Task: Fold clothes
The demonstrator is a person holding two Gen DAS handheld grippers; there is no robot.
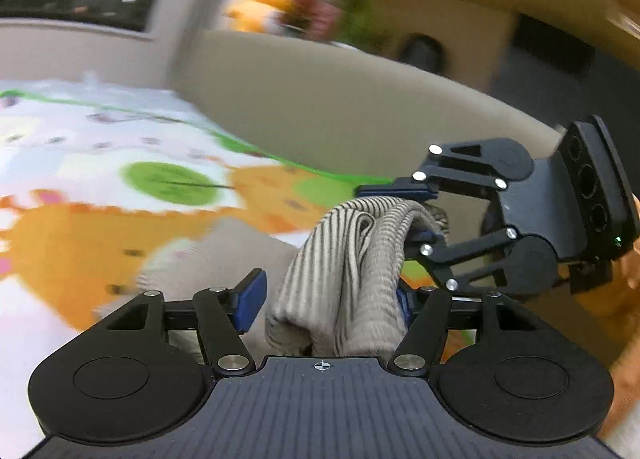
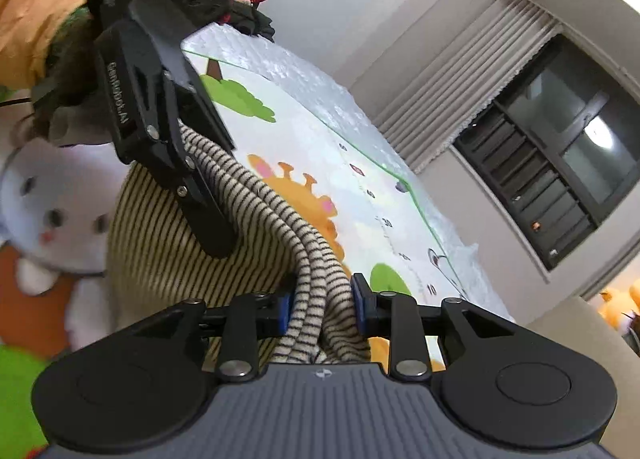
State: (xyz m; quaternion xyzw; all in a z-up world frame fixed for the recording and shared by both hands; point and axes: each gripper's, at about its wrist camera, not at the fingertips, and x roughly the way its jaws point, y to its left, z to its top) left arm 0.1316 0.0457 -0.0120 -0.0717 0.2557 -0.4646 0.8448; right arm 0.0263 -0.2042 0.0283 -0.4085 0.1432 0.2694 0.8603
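Right claw (image 2: 322, 309) grips the bunched striped garment (image 2: 316, 299) – left claw (image 1: 326, 299) open around it.

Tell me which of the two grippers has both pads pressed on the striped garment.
The right gripper: both its blue pads squeeze the striped garment. The left gripper stands open, one pad clear of the cloth.
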